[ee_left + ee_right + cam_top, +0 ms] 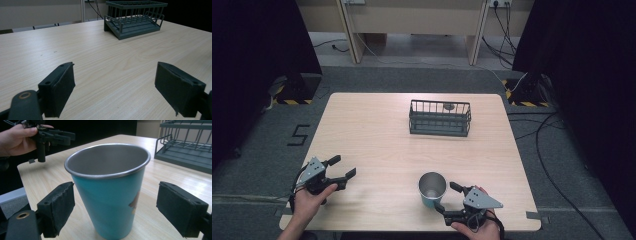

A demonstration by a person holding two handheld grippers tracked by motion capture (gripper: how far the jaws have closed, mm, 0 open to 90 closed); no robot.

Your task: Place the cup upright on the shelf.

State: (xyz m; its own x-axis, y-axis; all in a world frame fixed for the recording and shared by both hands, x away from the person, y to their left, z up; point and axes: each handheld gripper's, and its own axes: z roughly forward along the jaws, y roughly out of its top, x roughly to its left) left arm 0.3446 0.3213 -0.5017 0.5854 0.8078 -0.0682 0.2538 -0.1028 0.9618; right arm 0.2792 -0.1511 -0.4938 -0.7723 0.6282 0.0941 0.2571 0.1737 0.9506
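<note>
My right claw [446, 197] sits at the lower right of the high view, jaws spread wide and nothing clamped. The cup [432, 189] — teal outside, steel inside — stands upright on the counter [377, 145] just left of that claw in the frame, low centre, mouth up. In the right gripper view the cup [110, 192] sits dead between my two pads, one pad [58, 207] at lower left, the other at lower right, with a gap on both sides, so no contact yet. Its long axis is vertical and the jaws straddle it across the width — I judge a straight close would take it, maybe after a small push forward.

My left claw [343, 167] is at the lower left of the high view, jaws also apart, empty, well away from the cup; in its own view it looks over bare wood toward the wire basket [135, 18] at upper right. That basket [440, 118] stands upper centre in the high view, well apart from the cup. The right hand is clearly nearer.
</note>
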